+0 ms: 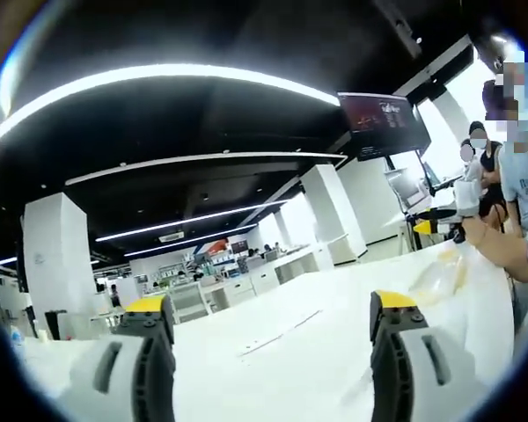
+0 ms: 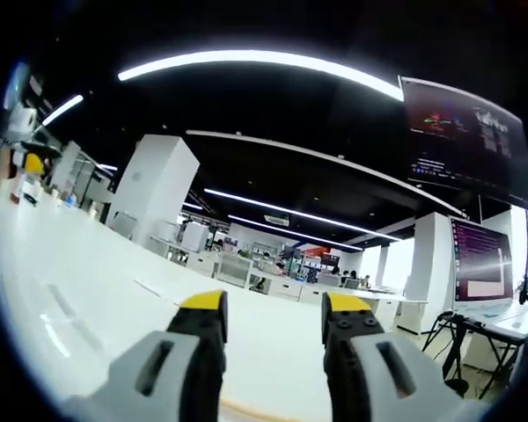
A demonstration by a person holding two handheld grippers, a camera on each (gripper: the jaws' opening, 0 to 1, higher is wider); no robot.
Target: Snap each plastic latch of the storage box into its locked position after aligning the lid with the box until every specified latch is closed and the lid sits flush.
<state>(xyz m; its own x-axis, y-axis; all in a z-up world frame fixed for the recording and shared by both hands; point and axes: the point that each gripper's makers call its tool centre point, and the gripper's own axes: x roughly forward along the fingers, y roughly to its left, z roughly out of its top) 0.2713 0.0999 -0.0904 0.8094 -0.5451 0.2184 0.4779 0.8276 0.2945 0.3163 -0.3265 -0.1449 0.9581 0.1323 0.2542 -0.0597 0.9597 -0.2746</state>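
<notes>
Both grippers are raised and level, gripping nothing: the left gripper [image 1: 273,330] has its fingers spread wide, the right gripper [image 2: 273,321] has a narrower gap between its fingers, both over the white bench [image 1: 334,352]. The storage box is nowhere among what these views take in, so I judge no latch work begun. A clear plastic bag [image 1: 438,280] lies near the bench's far edge beside a person's arm [image 1: 502,251]; otherwise there is ample room.
</notes>
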